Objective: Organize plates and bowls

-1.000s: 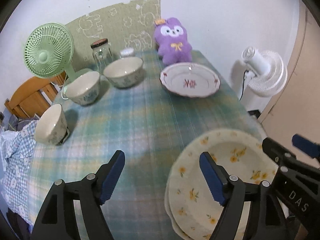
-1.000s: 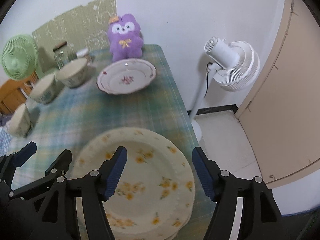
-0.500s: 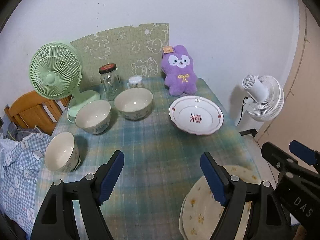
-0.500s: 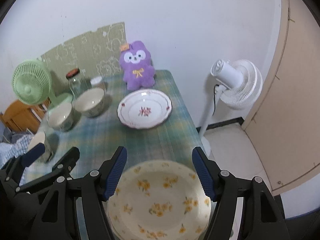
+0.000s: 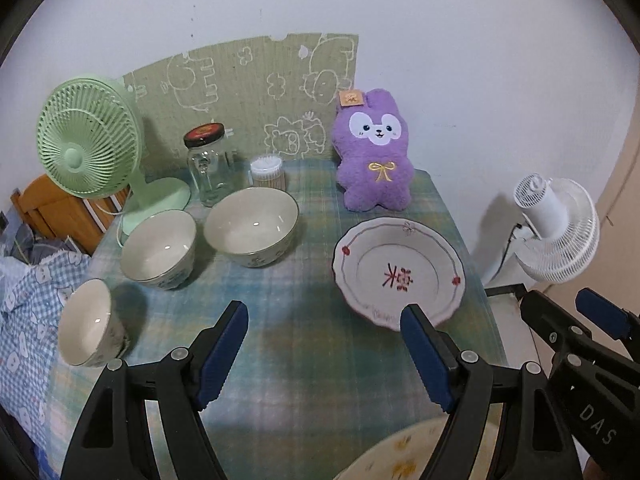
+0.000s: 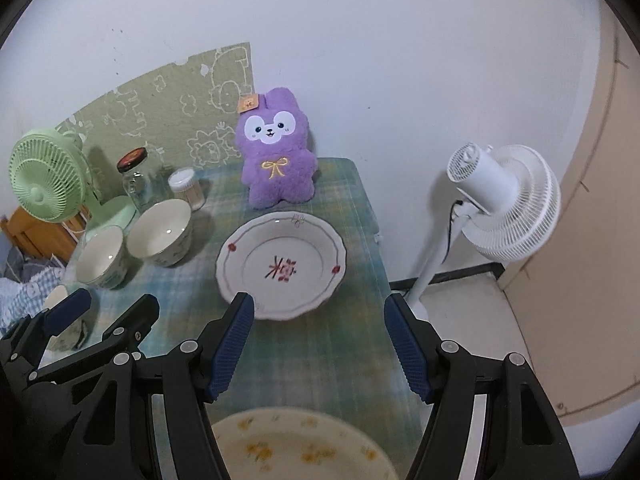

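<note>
A white plate with red marks (image 5: 400,274) (image 6: 280,266) lies on the checked tablecloth, right of centre. A yellow-flowered plate (image 5: 396,458) (image 6: 300,446) sits at the near edge, below both grippers. Three cream bowls stand at the left: a large bowl (image 5: 252,226) (image 6: 160,234), a medium bowl (image 5: 160,250) (image 6: 102,258) and a small bowl (image 5: 90,328) near the left edge. My left gripper (image 5: 324,352) is open and empty above the cloth. My right gripper (image 6: 318,344) is open and empty, just short of the red-marked plate.
At the back stand a purple plush rabbit (image 5: 374,156), a glass jar (image 5: 208,164), a tub of cotton swabs (image 5: 268,174) and a green desk fan (image 5: 90,148). A white floor fan (image 6: 504,204) stands off the table's right side. A blue checked cloth (image 5: 24,312) hangs at the left.
Both grippers have drawn back and a little up from the flowered plate, which has slid down to the frames' lower edge. More of the table and back wall shows. Jaws stay equally wide.
</note>
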`<state>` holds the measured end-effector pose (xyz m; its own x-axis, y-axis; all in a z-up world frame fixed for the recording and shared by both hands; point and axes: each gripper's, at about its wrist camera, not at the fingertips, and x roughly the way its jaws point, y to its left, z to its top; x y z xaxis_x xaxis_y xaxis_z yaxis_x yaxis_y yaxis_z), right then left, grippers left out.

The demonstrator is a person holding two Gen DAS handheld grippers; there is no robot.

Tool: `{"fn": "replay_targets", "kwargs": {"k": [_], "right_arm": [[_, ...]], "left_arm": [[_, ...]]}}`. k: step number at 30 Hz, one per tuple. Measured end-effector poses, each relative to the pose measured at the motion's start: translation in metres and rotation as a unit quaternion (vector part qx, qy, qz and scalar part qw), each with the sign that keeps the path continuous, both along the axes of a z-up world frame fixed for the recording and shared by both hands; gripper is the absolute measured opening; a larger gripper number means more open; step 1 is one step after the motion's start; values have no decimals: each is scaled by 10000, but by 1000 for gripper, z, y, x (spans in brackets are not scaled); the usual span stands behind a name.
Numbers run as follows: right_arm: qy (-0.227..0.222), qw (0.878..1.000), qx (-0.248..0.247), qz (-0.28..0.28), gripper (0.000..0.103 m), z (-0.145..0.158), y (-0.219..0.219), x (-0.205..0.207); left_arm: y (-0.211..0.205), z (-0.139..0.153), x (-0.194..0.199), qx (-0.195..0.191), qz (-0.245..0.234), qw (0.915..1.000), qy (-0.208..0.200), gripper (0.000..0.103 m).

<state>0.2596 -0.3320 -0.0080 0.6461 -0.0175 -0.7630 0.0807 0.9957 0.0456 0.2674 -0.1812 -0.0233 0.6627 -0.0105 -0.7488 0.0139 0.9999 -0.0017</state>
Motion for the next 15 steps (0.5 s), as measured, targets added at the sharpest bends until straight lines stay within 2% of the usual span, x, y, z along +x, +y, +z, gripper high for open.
{"fn": "replay_targets", "kwargs": {"k": [9,12,15], "right_arm": [[87,9998,8,185,70,-34,-15,62],[138,9997,40,211,66,-49,-19,80],[159,9996,100,190,64,-64,-23,98]], "left_arm": [[-16,-28,55,87,297,9995,94,77],[-20,-41,70,186,297,9993,162,77],[-28,-55,84,342,211,9990,213,69]]}}
